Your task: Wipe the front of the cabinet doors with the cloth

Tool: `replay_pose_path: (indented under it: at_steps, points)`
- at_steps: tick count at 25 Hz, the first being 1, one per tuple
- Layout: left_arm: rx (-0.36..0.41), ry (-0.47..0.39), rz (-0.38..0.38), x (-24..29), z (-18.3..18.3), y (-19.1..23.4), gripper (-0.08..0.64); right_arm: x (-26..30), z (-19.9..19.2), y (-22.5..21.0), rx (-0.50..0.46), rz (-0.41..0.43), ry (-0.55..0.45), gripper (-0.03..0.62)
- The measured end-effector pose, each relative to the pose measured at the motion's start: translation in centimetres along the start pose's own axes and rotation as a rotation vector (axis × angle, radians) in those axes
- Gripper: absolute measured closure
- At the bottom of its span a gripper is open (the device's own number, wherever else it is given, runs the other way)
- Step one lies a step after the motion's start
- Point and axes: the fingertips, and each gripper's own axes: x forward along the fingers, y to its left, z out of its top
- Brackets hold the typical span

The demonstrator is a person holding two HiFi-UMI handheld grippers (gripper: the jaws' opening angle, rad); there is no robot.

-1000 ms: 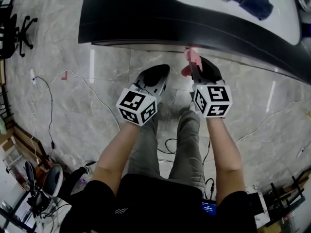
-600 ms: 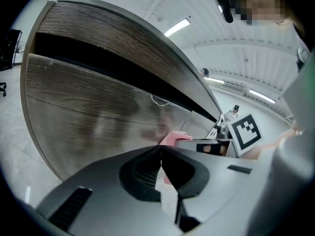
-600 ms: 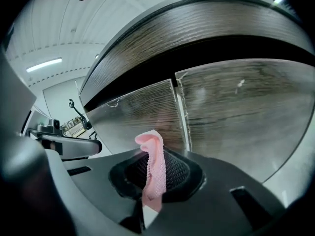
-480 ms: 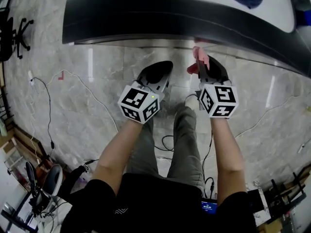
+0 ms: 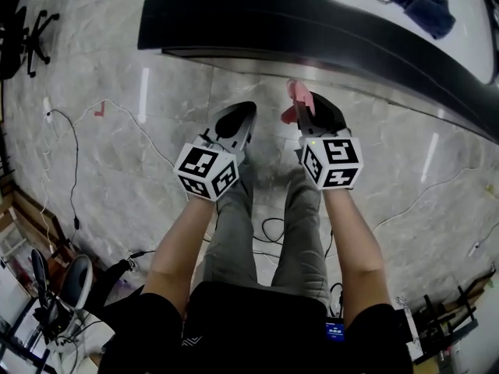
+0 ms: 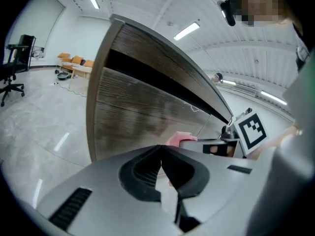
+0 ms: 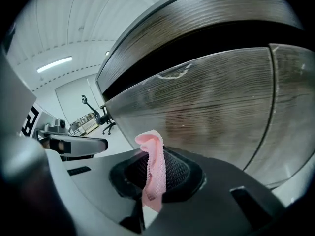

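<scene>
My right gripper (image 5: 308, 114) is shut on a pink cloth (image 5: 297, 93) (image 7: 153, 168), a strip of which pokes up between its jaws, a short way in front of the cabinet doors (image 7: 216, 112). These are grey wood-grain panels with a vertical seam at the right. From above the cabinet (image 5: 312, 29) shows as a dark curved front under a white top. My left gripper (image 5: 240, 118) (image 6: 161, 161) is shut with nothing in it, beside the right one and pointing at the same wood front (image 6: 142, 112), near its left end.
A dark blue cloth (image 5: 417, 2) lies on the cabinet's white top. Cables (image 5: 78, 170) trail over the marble floor at the left. An office chair (image 5: 27, 33) stands far left, and stands and gear (image 5: 47, 294) crowd the lower left.
Both grippers have stayed side by side before the cabinet, drifting slightly with the head view. The right one still holds the pink cloth.
</scene>
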Motion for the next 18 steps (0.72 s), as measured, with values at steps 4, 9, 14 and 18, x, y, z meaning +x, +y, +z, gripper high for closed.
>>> replay_pose_path:
  at_steps: [4,9,14,18]
  points:
    - [-0.026,-0.01,0.064,-2.3,0.0,4.4,0.551,3.4,-0.2,3.6,-0.02,0.046,0.022,0.545]
    - [-0.054,-0.019,0.105,-4.4,0.0,8.5,0.551,7.4,-0.5,7.4,-0.042,0.085,0.05,0.545]
    - [-0.077,-0.017,0.121,-5.4,-0.2,11.2,0.551,10.6,-0.8,10.2,-0.051,0.114,0.072,0.545]
    - [-0.078,-0.014,0.124,-5.6,-0.3,12.5,0.551,12.4,-1.1,11.1,-0.068,0.116,0.088,0.545]
